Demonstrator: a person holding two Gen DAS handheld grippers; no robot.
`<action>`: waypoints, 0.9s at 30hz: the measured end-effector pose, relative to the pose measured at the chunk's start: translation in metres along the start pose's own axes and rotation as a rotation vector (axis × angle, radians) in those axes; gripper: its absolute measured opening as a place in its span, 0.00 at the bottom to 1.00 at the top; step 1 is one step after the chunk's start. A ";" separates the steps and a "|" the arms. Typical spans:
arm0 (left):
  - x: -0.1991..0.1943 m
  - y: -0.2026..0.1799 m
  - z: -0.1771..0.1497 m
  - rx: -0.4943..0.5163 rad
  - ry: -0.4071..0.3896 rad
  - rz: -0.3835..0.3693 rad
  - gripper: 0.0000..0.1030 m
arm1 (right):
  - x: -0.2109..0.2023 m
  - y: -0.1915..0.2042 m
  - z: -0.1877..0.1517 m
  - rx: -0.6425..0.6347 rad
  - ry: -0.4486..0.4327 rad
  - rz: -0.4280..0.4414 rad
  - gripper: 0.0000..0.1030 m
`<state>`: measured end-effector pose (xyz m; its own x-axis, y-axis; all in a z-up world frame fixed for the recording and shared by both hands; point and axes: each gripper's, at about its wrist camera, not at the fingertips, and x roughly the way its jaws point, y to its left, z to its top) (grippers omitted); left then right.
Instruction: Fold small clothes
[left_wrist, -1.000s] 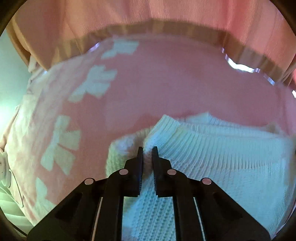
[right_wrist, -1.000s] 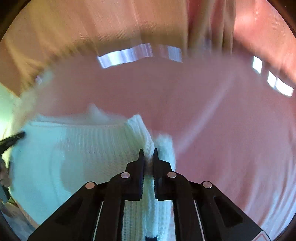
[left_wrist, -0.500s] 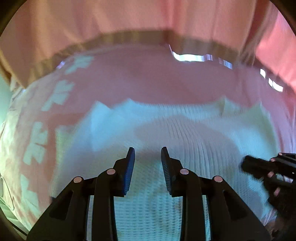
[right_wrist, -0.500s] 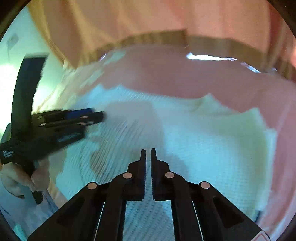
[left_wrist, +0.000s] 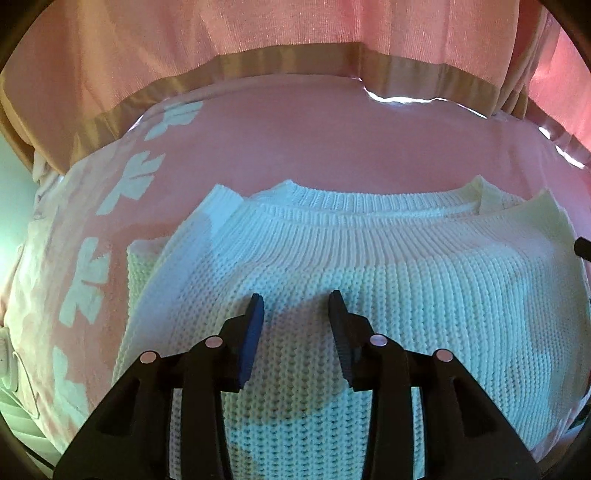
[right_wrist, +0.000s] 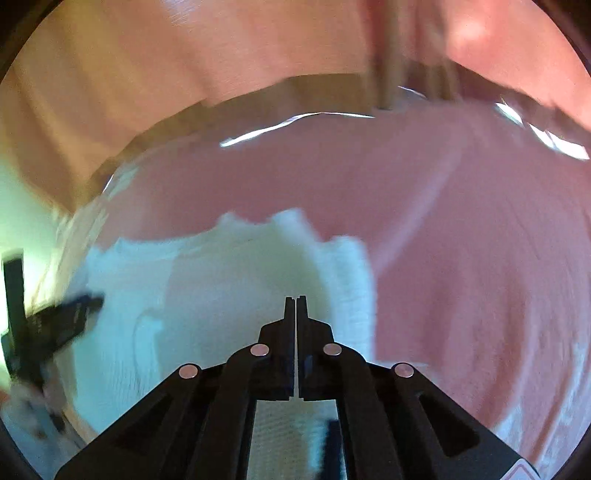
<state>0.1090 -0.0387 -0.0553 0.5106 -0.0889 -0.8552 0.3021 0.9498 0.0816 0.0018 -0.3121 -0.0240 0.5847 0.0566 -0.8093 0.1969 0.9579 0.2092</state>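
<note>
A white knit sweater (left_wrist: 369, 266) lies folded on a pink bedspread (left_wrist: 295, 147), its ribbed neckline on the far side from the left gripper (left_wrist: 295, 299). That gripper hangs right over the middle of the knit, pointing steeply down, its jaws parted a modest way and opening, with nothing pinched between them; only the sweater's surface shows in the gap below. To the gripper's left, white bow shapes (left_wrist: 88, 284) run in a row along the bedspread, and beyond it a pink curtain (left_wrist: 258, 37) with a tan hem hangs behind the bed.

The right gripper (right_wrist: 296, 300) has its jaws pressed together, empty, above the sweater's (right_wrist: 221, 295) right-hand part, the folded edge just to its right. That view is blurred. The left gripper (right_wrist: 70, 310) shows far off to its left, above the knit.
</note>
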 end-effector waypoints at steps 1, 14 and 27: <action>-0.002 -0.003 -0.001 0.001 -0.001 0.005 0.34 | 0.008 0.004 -0.002 -0.032 0.028 -0.030 0.00; -0.002 -0.002 0.002 -0.017 0.002 0.013 0.36 | 0.005 -0.012 0.018 -0.007 -0.028 -0.155 0.10; 0.007 0.076 0.025 -0.251 0.035 0.040 0.56 | 0.015 -0.003 0.010 -0.044 -0.023 -0.179 0.39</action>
<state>0.1561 0.0257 -0.0426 0.4886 -0.0435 -0.8714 0.0710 0.9974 -0.0099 0.0179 -0.3166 -0.0311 0.5614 -0.1219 -0.8185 0.2650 0.9635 0.0383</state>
